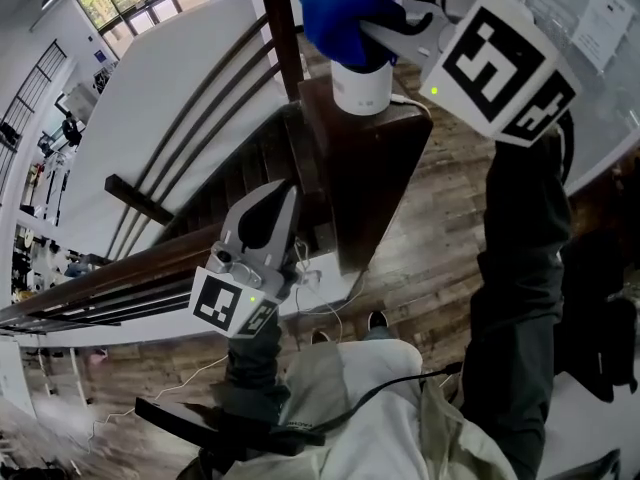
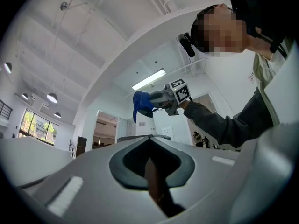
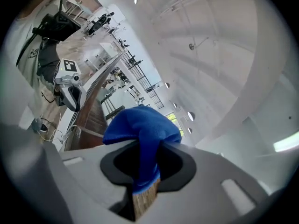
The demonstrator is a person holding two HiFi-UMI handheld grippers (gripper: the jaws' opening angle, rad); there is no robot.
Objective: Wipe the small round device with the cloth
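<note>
Right hand-held gripper is clamped on the blue cloth, which lies against the top of the white round device; device stands on the dark wooden table; left hand-held gripper hangs lower, jaws together, empty.

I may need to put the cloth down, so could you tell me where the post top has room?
Hardly any: the white device fills most of the post top, leaving narrow bare strips either side. The blue cloth in the right hand-held gripper crowds it above.

Atop wooden post: round device; cloth over device top.
</note>
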